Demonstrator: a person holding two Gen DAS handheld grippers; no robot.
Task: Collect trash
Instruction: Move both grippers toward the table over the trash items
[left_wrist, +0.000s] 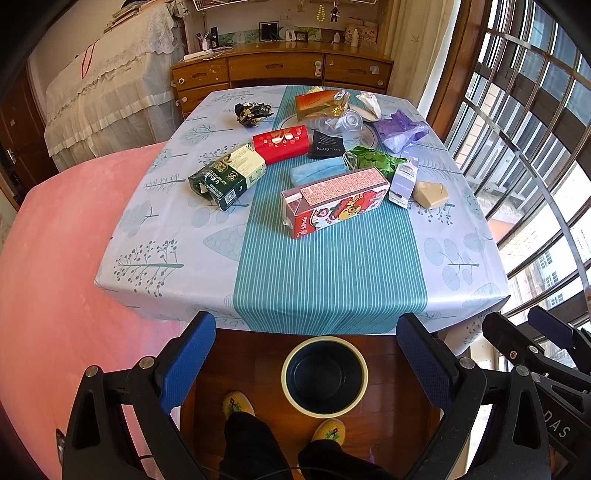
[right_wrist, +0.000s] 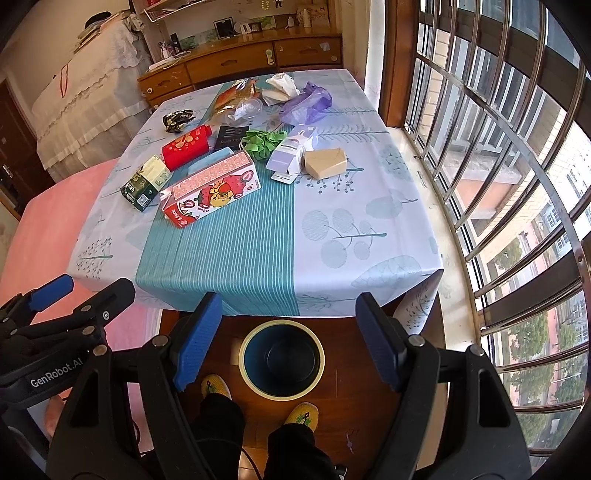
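Note:
Trash lies across the far half of the table (left_wrist: 332, 280): a strawberry carton (left_wrist: 332, 203) (right_wrist: 214, 188), a green chocolate box (left_wrist: 229, 175) (right_wrist: 146, 182), a red box (left_wrist: 281, 143) (right_wrist: 186, 146), a tan box (left_wrist: 430, 194) (right_wrist: 325, 162), a lilac box (left_wrist: 404, 181) (right_wrist: 291, 153), a purple bag (left_wrist: 400, 131) (right_wrist: 306, 103) and green wrap (left_wrist: 373, 158) (right_wrist: 264, 142). An empty dark bin (left_wrist: 324, 374) (right_wrist: 281, 360) stands on the floor at the table's near edge. My left gripper (left_wrist: 314, 362) and right gripper (right_wrist: 286, 345) hover open above the bin, holding nothing.
A person's legs and yellow slippers (left_wrist: 238, 404) (right_wrist: 304, 413) are beside the bin. A pink bed (left_wrist: 55, 277) flanks the table on the left, a barred window (right_wrist: 517, 184) on the right. A wooden dresser (left_wrist: 280, 70) stands behind the table.

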